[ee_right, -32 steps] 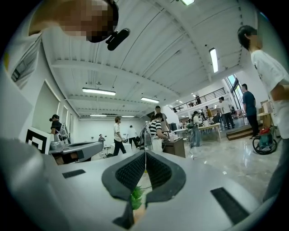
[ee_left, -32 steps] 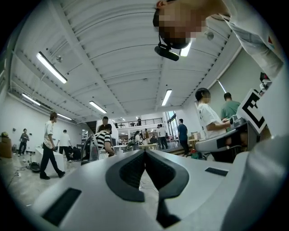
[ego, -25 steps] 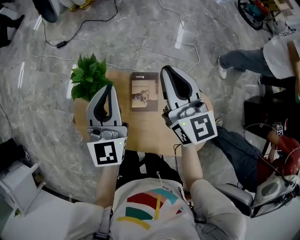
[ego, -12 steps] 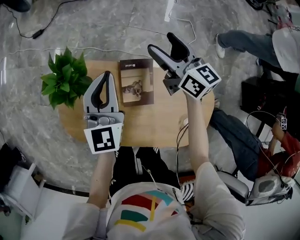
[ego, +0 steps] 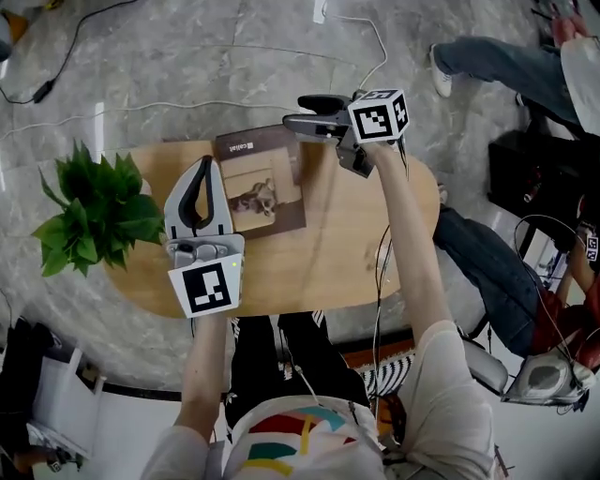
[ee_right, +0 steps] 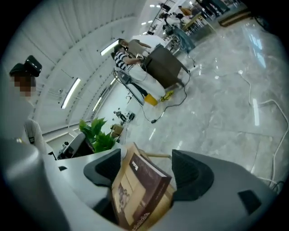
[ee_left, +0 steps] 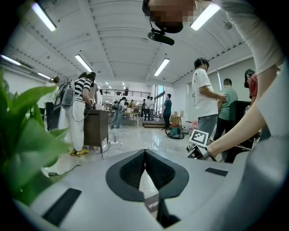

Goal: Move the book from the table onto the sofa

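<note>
The brown book (ego: 258, 187) lies flat on the oval wooden table (ego: 328, 253), its cover photo facing up. My right gripper (ego: 295, 111) is rolled onto its side at the book's far right corner. Its jaws stand wide open with that corner between them. In the right gripper view the book (ee_right: 140, 189) fills the gap of the right gripper (ee_right: 145, 158), slanting across it. My left gripper (ego: 204, 161) hovers just left of the book with its fingertips together and nothing in them. The left gripper (ee_left: 144, 153) looks out level over the table.
A green potted plant (ego: 94, 216) stands at the table's left end, close to my left gripper. A seated person's legs (ego: 487, 56) are at the right. Cables (ego: 366, 28) cross the marble floor beyond the table. Several people stand in the background (ee_left: 205, 99).
Both grippers came down toward the table. The right one rolled onto its side, opened, and reached forward around the book's far right corner. The left one stayed shut.
</note>
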The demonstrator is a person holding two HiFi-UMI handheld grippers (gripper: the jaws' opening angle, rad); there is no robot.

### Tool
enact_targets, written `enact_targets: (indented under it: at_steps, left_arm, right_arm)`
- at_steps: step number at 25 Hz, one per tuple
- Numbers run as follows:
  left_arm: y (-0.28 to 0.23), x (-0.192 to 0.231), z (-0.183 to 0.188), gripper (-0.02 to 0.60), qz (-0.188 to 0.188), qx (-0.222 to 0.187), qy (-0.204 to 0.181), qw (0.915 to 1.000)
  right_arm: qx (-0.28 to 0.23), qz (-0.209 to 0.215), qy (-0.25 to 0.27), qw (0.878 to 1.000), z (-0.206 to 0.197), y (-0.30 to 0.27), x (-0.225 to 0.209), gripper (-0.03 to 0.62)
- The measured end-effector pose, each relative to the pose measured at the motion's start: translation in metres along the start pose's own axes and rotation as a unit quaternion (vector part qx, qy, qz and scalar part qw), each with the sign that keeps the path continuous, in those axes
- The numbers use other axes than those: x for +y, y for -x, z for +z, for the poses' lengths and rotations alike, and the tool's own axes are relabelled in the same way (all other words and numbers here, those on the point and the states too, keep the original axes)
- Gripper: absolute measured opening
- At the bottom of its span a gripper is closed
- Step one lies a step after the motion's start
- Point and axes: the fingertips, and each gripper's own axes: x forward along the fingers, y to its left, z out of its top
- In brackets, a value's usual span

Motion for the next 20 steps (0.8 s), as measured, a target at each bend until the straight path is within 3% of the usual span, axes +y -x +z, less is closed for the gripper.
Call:
enact_targets:
  at_steps: [5, 10, 14, 20]
  left_arm:
    - [-0.009, -0.008, -0.026, 0.008, -0.006, 0.025, 0.010, 0.9996]
    - [-0.017, -0.012, -0.039, 0.008, -0.009, 0.036, 0.007, 0.9993]
    - [-0.023, -0.014, -0.049, 0.008, -0.009, 0.044, 0.006, 0.9990]
    - [-0.028, -0.018, -0.059, 0.008, -0.009, 0.048, 0.000, 0.9988]
  right_arm:
    - [0.069, 0.045, -0.084, 0.993, -0.031, -0.014, -0.022, 0.364]
    - [0.148, 0.091, -0.130, 0.976, -0.053, -0.023, -0.027, 0.359]
    - [0.179, 0.123, -0.134, 0.967, -0.059, -0.028, -0.023, 0.327]
    - [0.255, 0.122, -0.103, 0.954, -0.080, -0.035, -0.022, 0.297]
